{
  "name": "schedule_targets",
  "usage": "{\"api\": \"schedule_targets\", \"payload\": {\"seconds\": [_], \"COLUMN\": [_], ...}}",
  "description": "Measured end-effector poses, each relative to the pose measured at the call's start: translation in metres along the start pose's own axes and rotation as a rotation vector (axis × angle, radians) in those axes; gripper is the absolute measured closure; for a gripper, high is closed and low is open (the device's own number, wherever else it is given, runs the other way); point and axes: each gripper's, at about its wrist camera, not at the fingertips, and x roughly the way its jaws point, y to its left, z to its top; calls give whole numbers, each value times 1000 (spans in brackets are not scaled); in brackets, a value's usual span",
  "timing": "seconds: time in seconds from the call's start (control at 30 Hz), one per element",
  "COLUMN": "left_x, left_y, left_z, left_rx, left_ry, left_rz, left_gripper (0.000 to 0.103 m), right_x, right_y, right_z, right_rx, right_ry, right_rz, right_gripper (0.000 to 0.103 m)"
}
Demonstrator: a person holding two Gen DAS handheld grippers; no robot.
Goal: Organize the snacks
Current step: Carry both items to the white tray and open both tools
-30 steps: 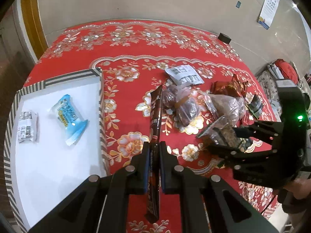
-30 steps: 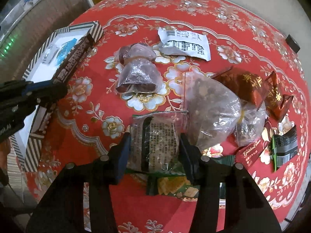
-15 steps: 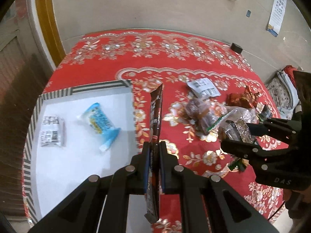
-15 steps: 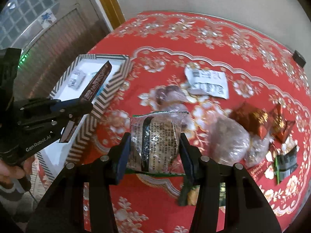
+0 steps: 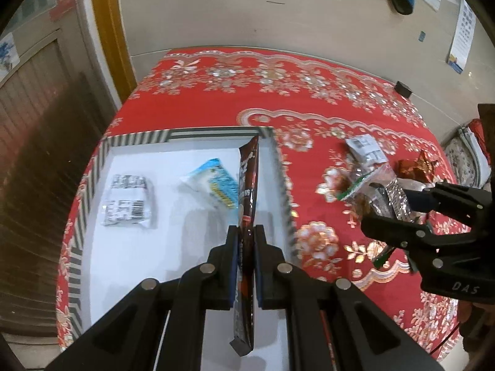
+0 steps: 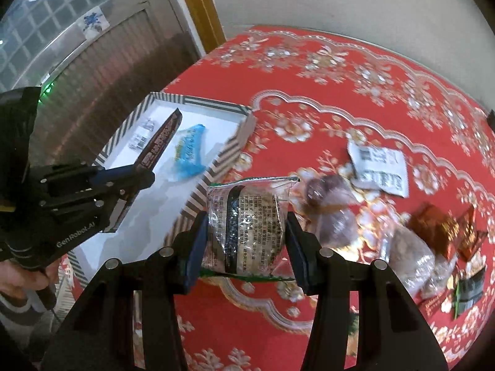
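A red flowered cloth [image 5: 309, 99] covers the desk, with a beige wall behind it and a slatted wooden panel to its left. My landmark is the one striped-rim tray [image 5: 216, 132] with a white floor, at the left end of the cloth.

I count two claws. My left claw [image 5: 246, 241] is pinched fully shut on one long dark bar [image 5: 247, 185], held on edge above the tray's right half; its lower end hangs below the fingers. My right claw [image 6: 244, 232] stands partly open but clamped on one clear packet [image 6: 247, 219] with a green top seam, held in the air just right of the tray.

Inside the tray lie two snacks: one blue pack [image 5: 213, 182], partly hidden behind the bar, and one white barcode pack [image 5: 126, 201] to its left.

Right of the tray, loose on the cloth, I make out one white printed pack [image 6: 379, 167], two clear brownish bags [image 6: 328, 207], two red foil wrappers [image 6: 433, 228] and one dark pouch [image 6: 470, 287] at the far edge, cut off by the lens rim. That heap is blurred, so my count there is rough. A hand [image 6: 21, 278] grips the left claw's handle, mostly out of frame.
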Motion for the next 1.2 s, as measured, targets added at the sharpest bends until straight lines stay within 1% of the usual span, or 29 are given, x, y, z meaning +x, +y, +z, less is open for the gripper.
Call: {"api": "schedule_targets", "payload": {"seconds": [0.3,0.43,0.63,0.8,0.93,1.03,1.2], "left_x": [9,17,25,32,38,39,36], "left_y": [44,64,79,87,90,92,92], "left_z": [6,7,2,1,-1,-2,-1], "left_rx": [-62,-98,-129,-149,-155,-170,-174], "left_ry": [3,20,37,48,55,56,45], "left_rz": [57,73,96,106,115,109,129], "left_gripper": [92,92,92,92,93,92,90], "right_x": [23,41,73,96,106,107,103], "right_y": [32,48,68,83,91,90,89], "right_z": [32,50,69,73,70,70,70], "right_rx": [-51,-73,-113,-140,-157,-153,-142], "right_ry": [-12,-8,18,47,62,50,45], "right_rz": [34,58,69,72,73,86,116], "right_gripper": [55,55,55,55,55,54,51]}}
